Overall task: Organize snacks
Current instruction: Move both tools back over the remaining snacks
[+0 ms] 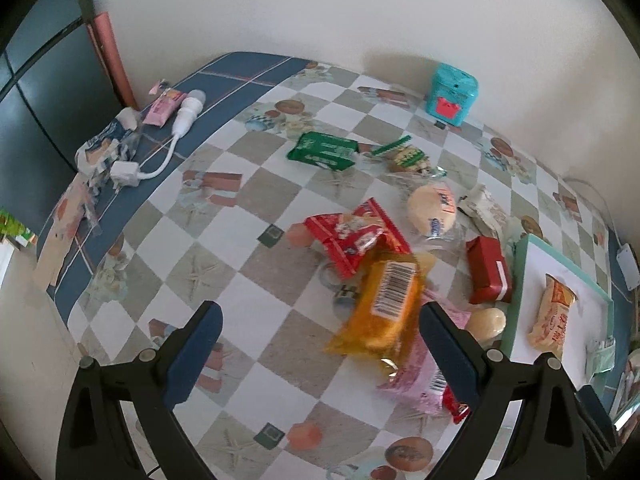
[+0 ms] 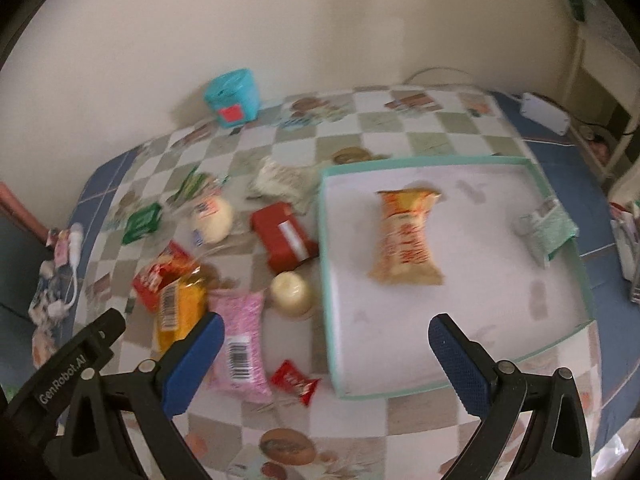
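Snacks lie scattered on a checked tablecloth. A white tray with a teal rim [image 2: 516, 160] [image 1: 520, 280] holds an orange-yellow snack packet [image 2: 406, 236] [image 1: 554, 316]. Beside it lie a red box [image 2: 284, 236] [image 1: 488, 270], a pink packet [image 2: 240, 344], an orange packet [image 1: 388, 304] [image 2: 178, 308], a red packet [image 1: 356, 236], round buns [image 2: 292, 292] [image 1: 434, 208] and green packets [image 1: 322, 150]. My left gripper [image 1: 320, 352] is open above the table left of the orange packet. My right gripper [image 2: 326, 360] is open over the tray's near left corner, holding nothing.
A teal tin [image 1: 452, 92] [image 2: 234, 96] stands by the wall. A white charger and cable [image 1: 160, 148] and torn wrappers [image 1: 100, 152] lie at the table's left edge. A white adapter [image 2: 546, 112] sits at the far right. A small red sweet [image 2: 296, 382] lies near the tray.
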`<state>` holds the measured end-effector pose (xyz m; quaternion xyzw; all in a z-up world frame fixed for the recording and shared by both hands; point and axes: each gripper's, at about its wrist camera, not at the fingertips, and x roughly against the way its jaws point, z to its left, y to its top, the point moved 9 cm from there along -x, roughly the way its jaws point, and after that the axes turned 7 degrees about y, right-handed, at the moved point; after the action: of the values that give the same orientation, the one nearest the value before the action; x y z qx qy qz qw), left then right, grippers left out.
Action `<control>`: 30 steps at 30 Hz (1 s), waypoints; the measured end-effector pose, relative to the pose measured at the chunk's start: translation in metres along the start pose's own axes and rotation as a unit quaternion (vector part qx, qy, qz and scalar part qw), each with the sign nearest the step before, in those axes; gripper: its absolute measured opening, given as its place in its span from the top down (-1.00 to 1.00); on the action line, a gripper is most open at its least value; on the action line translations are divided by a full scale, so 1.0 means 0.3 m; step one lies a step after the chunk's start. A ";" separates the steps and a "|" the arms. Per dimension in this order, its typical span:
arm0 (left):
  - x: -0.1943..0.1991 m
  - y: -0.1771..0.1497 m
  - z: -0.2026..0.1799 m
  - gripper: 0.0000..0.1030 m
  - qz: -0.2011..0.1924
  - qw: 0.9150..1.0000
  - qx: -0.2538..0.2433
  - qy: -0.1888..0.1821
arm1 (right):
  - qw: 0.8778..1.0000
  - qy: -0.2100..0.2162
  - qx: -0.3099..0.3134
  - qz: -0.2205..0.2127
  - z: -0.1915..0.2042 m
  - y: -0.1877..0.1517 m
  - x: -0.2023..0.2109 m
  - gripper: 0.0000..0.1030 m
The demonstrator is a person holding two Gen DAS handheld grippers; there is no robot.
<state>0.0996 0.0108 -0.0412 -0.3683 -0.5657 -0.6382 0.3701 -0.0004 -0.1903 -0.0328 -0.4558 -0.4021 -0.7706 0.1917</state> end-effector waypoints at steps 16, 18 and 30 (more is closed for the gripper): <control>-0.095 -0.007 0.076 -0.91 0.040 0.999 0.030 -0.014 | 0.998 0.021 0.023 0.050 0.104 -0.058 -0.128 -1.00; -0.117 -0.013 0.067 -0.91 0.050 0.998 0.035 -0.026 | 0.998 0.022 0.025 0.055 0.109 -0.065 -0.145 -1.00; -0.170 -0.007 0.048 -0.91 0.058 0.996 0.045 -0.043 | 0.996 0.041 0.042 0.061 0.164 -0.068 -0.207 -1.00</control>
<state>0.1216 0.0281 -0.0862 -0.4101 -0.5871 -0.5733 0.3981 0.0447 -0.1434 -0.0821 -0.4391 -0.3978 -0.7577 0.2735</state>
